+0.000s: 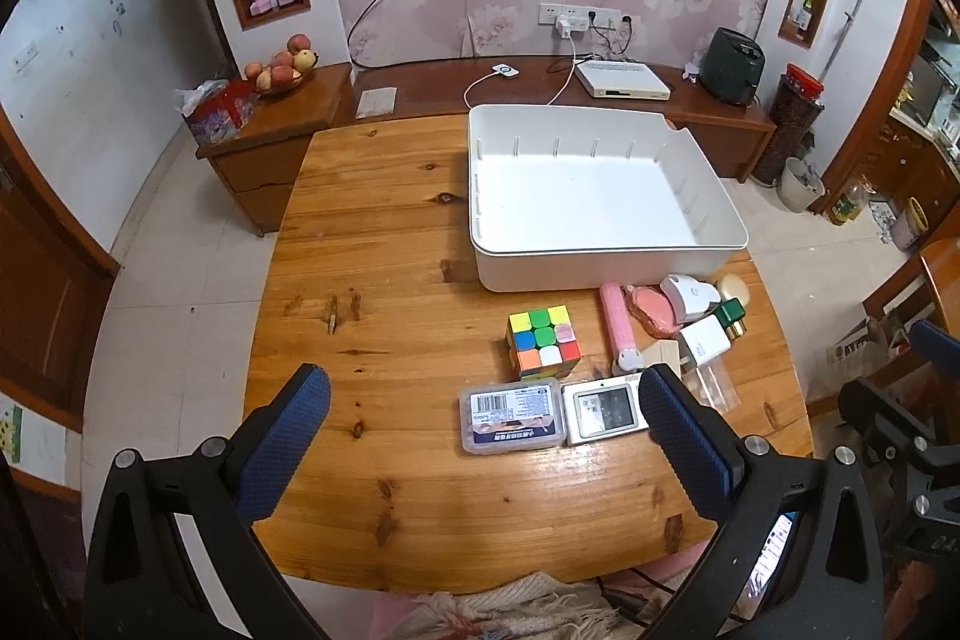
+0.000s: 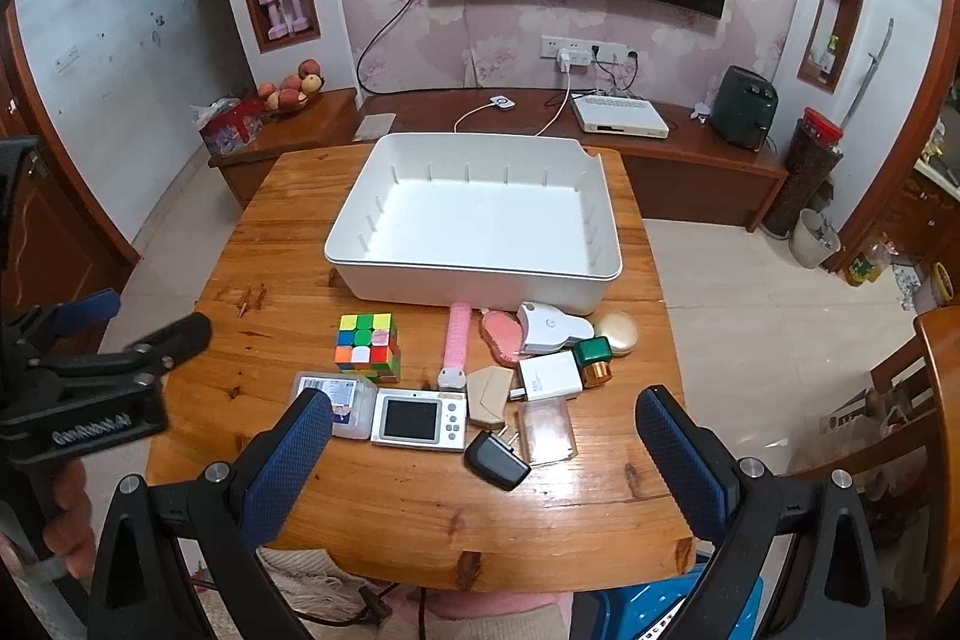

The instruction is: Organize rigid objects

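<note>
— Are your claws holding anything?
— No. My left gripper (image 1: pixel 483 421) and right gripper (image 2: pixel 483 421) gape wide, empty.
— And the Rubik's cube (image 2: pixel 367 347)?
— Frame centre, below the white bin (image 2: pixel 474 274).

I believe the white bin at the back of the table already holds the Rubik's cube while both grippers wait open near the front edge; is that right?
Not quite: the white bin is empty. The Rubik's cube sits on the table in front of it, as the right wrist view shows. Both the left gripper and right gripper are open.
</note>
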`<state>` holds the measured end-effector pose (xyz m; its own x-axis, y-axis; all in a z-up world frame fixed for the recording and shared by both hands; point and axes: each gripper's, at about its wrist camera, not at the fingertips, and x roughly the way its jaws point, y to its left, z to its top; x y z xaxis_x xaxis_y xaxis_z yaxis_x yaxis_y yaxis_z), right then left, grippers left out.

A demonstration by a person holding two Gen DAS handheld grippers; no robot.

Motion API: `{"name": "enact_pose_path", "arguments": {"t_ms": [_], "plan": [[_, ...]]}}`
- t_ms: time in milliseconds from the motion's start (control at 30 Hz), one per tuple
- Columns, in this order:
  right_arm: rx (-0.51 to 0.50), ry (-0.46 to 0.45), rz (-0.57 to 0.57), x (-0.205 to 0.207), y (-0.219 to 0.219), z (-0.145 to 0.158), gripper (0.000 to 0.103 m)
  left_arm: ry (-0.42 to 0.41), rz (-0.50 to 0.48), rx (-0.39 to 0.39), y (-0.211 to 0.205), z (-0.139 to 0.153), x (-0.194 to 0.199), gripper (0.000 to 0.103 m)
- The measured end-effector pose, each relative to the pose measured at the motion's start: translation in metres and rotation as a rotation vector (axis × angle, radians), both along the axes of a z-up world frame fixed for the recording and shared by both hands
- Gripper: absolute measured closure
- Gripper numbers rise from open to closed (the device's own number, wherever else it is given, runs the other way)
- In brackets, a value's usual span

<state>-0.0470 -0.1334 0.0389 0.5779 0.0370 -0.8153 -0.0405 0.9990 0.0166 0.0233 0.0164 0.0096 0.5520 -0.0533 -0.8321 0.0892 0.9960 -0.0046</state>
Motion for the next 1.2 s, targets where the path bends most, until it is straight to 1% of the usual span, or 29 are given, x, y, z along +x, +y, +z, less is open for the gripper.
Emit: {"name": "enact_pose_path", "arguments": {"t_ms": [100,167,233,300,367,433,467,567,600,633,667,767,833,900,933,967,1000,1033,1100,1133,1200], "plan": [[0.01,-0.004,-0.007,0.0,-0.004,0.001,0.002,0.014,0.009,-0.003,0.002,-0.001,0.003,0.001],[0.016,-0.011,-0.013,0.0,-0.006,0.0,0.002,0.043,0.02,0.012,0.003,-0.005,0.007,0.001],[0.029,-0.011,-0.011,0.0,-0.008,-0.004,0.002,0.047,0.012,0.018,0.004,-0.009,0.01,0.001],[0.042,-0.002,-0.016,0.001,-0.011,-0.012,0.002,0.042,0.0,0.024,0.005,-0.015,0.012,0.001],[0.051,0.013,-0.021,0.003,-0.015,-0.023,0.002,0.047,-0.044,0.019,0.004,-0.025,0.015,0.001],[0.07,0.037,-0.022,0.005,-0.019,-0.039,0.002,0.05,-0.111,0.01,0.001,-0.035,0.02,0.001],[0.087,0.05,-0.023,0.007,-0.021,-0.049,0.002,0.048,-0.16,0.026,-0.001,-0.044,0.022,0.001],[0.125,0.078,-0.033,0.01,-0.029,-0.077,0.002,0.047,-0.294,0.13,-0.009,-0.071,0.025,0.001],[0.135,0.081,-0.032,0.01,-0.031,-0.085,0.002,0.052,-0.325,0.153,-0.011,-0.076,0.026,0.001],[0.146,0.087,-0.031,0.01,-0.033,-0.095,0.002,0.059,-0.389,0.186,-0.014,-0.088,0.026,0.001],[0.149,0.093,-0.032,0.011,-0.034,-0.106,0.002,0.063,-0.438,0.204,-0.015,-0.098,0.025,0.001],[0.143,0.068,-0.013,0.009,-0.036,-0.131,0.002,0.071,-0.559,0.25,-0.018,-0.122,0.025,0.001],[0.125,0.033,0.018,0.006,-0.037,-0.144,0.003,0.091,-0.62,0.271,-0.017,-0.137,0.027,0.001],[0.086,0.036,0.049,0.006,-0.035,-0.157,0.003,0.099,-0.662,0.293,-0.016,-0.149,0.03,0.002],[0.066,0.044,0.078,0.006,-0.033,-0.165,0.007,0.098,-0.682,0.309,-0.017,-0.153,0.031,0.002],[0.054,0.057,0.105,0.006,-0.031,-0.172,0.015,0.099,-0.705,0.317,-0.018,-0.157,0.032,0.002],[0.043,0.078,0.131,0.008,-0.029,-0.18,0.02,0.102,-0.725,0.323,-0.018,-0.161,0.034,0.002],[0.043,0.094,0.155,0.009,-0.027,-0.186,0.029,0.105,-0.737,0.323,-0.019,-0.164,0.035,0.002],[0.036,0.115,0.194,0.011,-0.025,-0.197,0.035,0.139,-0.781,0.304,-0.021,-0.17,0.039,0.002],[0.022,0.123,0.208,0.012,-0.024,-0.203,0.035,0.158,-0.806,0.296,-0.022,-0.173,0.04,0.002],[0.015,0.126,0.229,0.014,-0.022,-0.21,0.035,0.18,-0.849,0.311,-0.025,-0.18,0.042,0.002]]}}
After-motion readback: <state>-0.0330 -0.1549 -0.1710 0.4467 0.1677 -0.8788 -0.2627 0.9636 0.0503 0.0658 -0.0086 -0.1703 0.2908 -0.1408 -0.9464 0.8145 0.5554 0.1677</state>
